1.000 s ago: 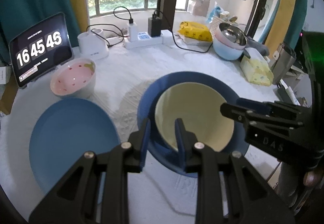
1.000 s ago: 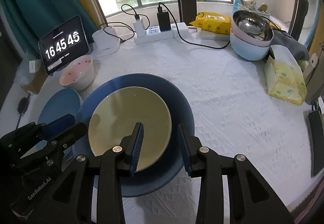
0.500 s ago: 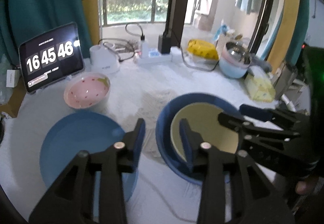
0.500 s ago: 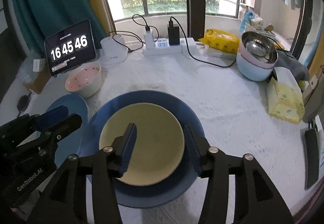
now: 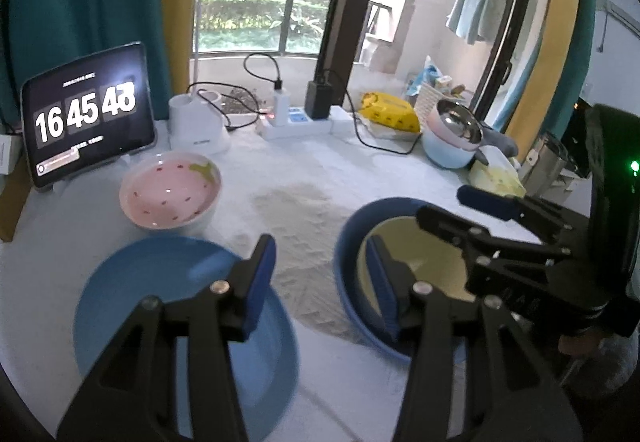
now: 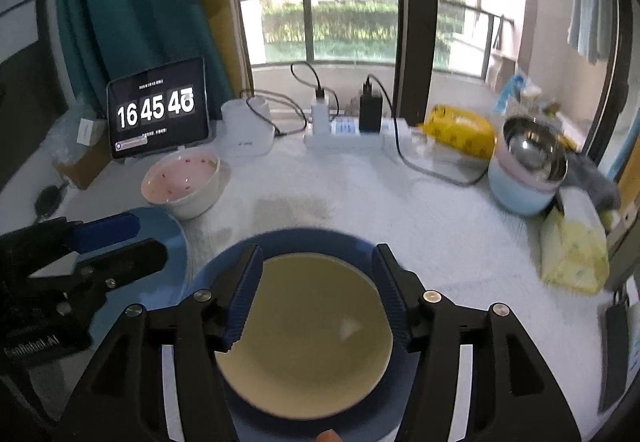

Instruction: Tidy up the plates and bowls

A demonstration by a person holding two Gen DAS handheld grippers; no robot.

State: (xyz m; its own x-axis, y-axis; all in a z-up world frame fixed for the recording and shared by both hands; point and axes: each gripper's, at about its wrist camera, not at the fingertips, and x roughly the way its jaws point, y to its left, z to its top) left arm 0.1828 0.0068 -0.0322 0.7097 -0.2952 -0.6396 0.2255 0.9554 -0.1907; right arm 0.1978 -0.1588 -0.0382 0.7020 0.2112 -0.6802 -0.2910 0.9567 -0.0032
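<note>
Two claws, both with jaws just spread apart and nothing between them. The left claw (image 5: 322, 274) hovers between the light blue plate (image 5: 160, 306) and the dark blue plate (image 6: 320, 242). The right claw (image 6: 318, 294) hangs over the cream plate (image 6: 308, 338) stacked on it. A pink bowl (image 5: 170, 192) sits further back on the counter (image 6: 440, 234).

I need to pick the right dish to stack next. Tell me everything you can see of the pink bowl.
The pink bowl is round and fairly deep, white outside, pink inside with small red flecks and a green patch at the rim, like a strawberry. It looks ceramic. It stands upright and empty on the white tablecloth, in front of the tablet clock and behind the light blue plate. No claw touches it.
</note>
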